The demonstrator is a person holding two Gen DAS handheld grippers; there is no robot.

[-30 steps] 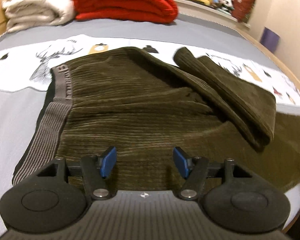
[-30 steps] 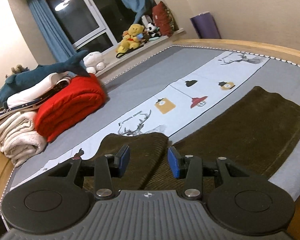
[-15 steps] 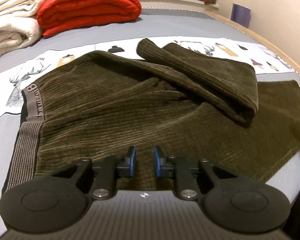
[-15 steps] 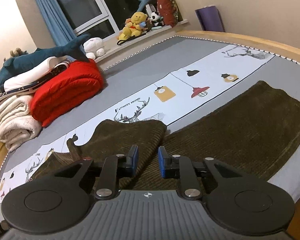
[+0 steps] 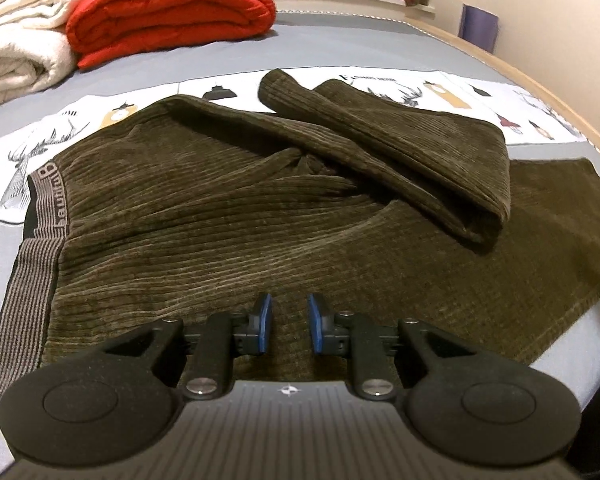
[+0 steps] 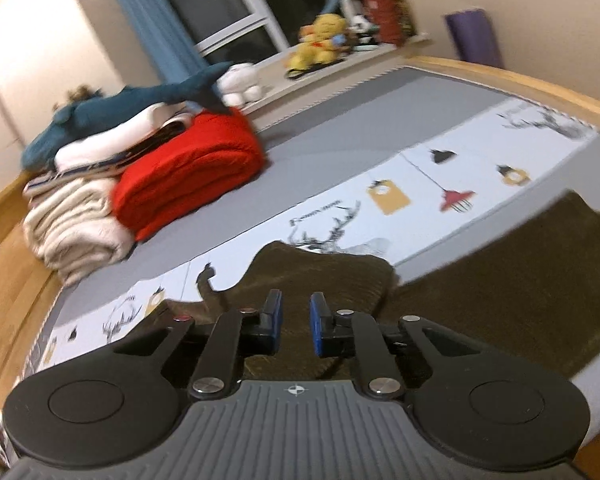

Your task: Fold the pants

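On a bed dressed in a grey cover with a white band of printed deer and lamps, a pair of olive-brown corduroy pants lies spread across the near half, its striped grey waistband at the left of the left wrist view. One leg is folded back over the seat, ending in a thick doubled edge, while the other leg stretches flat toward the bed's wooden rim. Beyond the pants, well apart from them, a folded red quilt sits beside a stack of cream blankets, with a blue plush shark draped on top of the pile. Soft toys line the windowsill, and a purple roll stands by the wall. The left tongs hang low over the near edge of the corduroy, blue pads a narrow gap apart, nothing between them. The right tongs hover near the folded leg, likewise parted with nothing clamped, though that view is blurred, so contact with the cloth cannot be judged.
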